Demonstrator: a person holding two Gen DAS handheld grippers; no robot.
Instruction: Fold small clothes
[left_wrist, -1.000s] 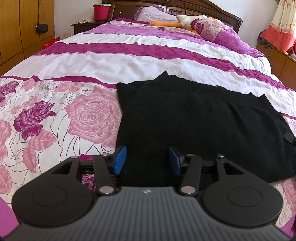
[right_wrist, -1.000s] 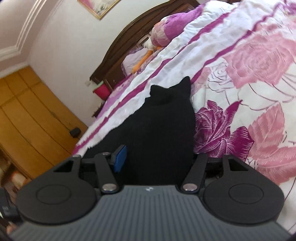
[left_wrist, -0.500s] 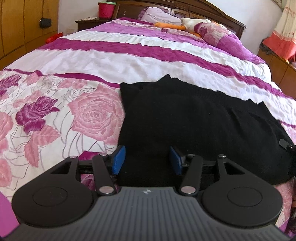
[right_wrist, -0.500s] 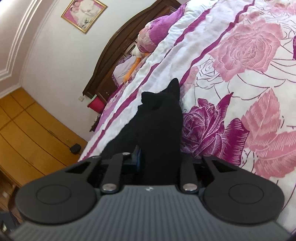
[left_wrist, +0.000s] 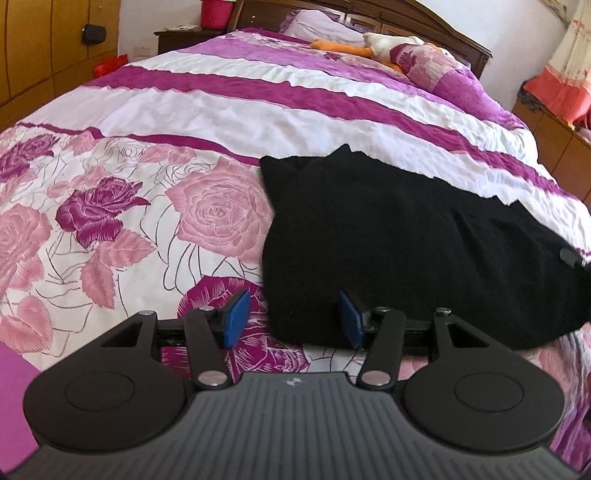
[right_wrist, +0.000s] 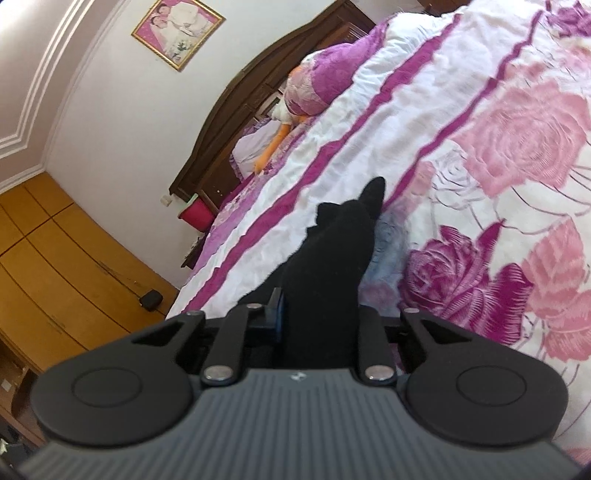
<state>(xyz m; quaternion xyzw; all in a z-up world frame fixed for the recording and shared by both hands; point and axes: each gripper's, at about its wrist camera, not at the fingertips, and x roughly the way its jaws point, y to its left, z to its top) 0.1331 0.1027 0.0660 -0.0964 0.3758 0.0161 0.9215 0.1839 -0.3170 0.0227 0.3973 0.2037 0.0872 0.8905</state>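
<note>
A small black knitted garment (left_wrist: 399, 240) lies spread on the flowered bedspread (left_wrist: 207, 210). My left gripper (left_wrist: 293, 322) hovers low over its near left corner. It is open, its blue pads (left_wrist: 235, 319) stand apart, and the cloth's edge lies between them untouched. In the right wrist view my right gripper (right_wrist: 317, 321) is shut on the garment's (right_wrist: 340, 236) other end. The cloth bunches up between the jaws, rises off the bed and hides the right finger. A pointed corner of the cloth sticks up at the far end.
The bed has a dark wooden headboard (left_wrist: 436, 22) with pillows and a white and orange plush toy (left_wrist: 373, 44). A nightstand with a red bucket (left_wrist: 216, 13) stands at the back left by wooden wardrobes (right_wrist: 66, 258). A low cabinet (left_wrist: 554, 129) stands to the right.
My right gripper closed on the black garment's end and lifted it off the bed. The left gripper stayed open and slid left toward the garment's corner.
</note>
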